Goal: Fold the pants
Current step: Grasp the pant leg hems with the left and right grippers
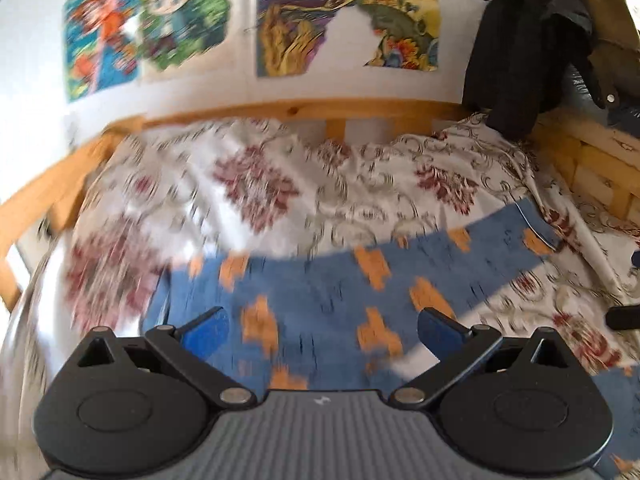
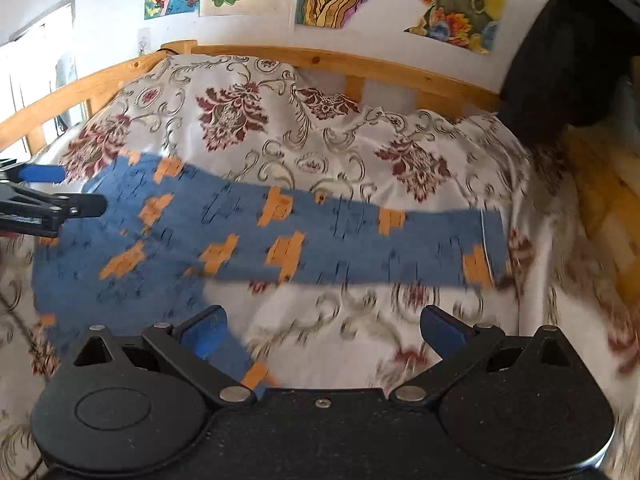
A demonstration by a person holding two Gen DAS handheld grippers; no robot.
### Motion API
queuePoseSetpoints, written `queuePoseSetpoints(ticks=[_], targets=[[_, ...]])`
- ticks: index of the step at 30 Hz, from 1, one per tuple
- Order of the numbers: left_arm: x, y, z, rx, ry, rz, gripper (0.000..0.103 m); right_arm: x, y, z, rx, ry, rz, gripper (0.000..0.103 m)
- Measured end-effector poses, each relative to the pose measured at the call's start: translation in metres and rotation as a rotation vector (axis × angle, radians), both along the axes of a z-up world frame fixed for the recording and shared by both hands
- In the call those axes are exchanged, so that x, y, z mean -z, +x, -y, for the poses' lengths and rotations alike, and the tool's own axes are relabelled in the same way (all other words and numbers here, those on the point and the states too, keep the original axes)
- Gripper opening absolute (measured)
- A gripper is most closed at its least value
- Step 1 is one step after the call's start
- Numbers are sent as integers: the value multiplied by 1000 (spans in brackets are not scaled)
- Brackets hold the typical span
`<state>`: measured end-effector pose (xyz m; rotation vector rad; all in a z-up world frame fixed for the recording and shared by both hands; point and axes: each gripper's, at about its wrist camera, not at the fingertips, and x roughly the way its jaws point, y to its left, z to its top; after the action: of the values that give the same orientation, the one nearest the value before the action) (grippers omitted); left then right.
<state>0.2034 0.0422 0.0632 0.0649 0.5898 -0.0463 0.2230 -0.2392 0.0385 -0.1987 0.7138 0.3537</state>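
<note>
Blue pants with orange patches (image 2: 280,236) lie flat across a floral bedspread, one leg stretching right to its hem (image 2: 490,244). In the left wrist view the same pants (image 1: 332,292) fill the lower middle. My left gripper (image 1: 323,330) is open above the blue cloth with nothing between its fingers. My right gripper (image 2: 323,332) is open too, hovering over the bedspread just below the leg, its left finger (image 2: 204,336) over a blue part of the pants. The left gripper (image 2: 60,188) also shows at the left edge of the right wrist view, by the waist end.
The white and maroon floral bedspread (image 2: 304,132) covers the bed. A wooden bed rail (image 2: 360,68) runs along the back and right side. Dark clothes (image 1: 532,44) hang on the right corner post. Colourful posters (image 1: 336,12) are on the wall.
</note>
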Motion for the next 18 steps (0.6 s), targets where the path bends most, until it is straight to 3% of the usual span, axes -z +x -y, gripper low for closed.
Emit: queuePoseSetpoints(ticks=[4,6,10,12,18], targets=[[16,72,0,156,90,31,103,-5,69,-4,-121,-40,-7,102],[30,109,1,227,127,10,103,0,103,-10,-192,-68,0,102],[57,172,2,360,172,-43,103,17,177,-16,-322,18,-7,102],[72,199,2,408,201,-73,103,32,206,-25,-361,-37,3,102],[99,252,1,505,214,-180,100,83,282,-33,-339,-106,-11,88]])
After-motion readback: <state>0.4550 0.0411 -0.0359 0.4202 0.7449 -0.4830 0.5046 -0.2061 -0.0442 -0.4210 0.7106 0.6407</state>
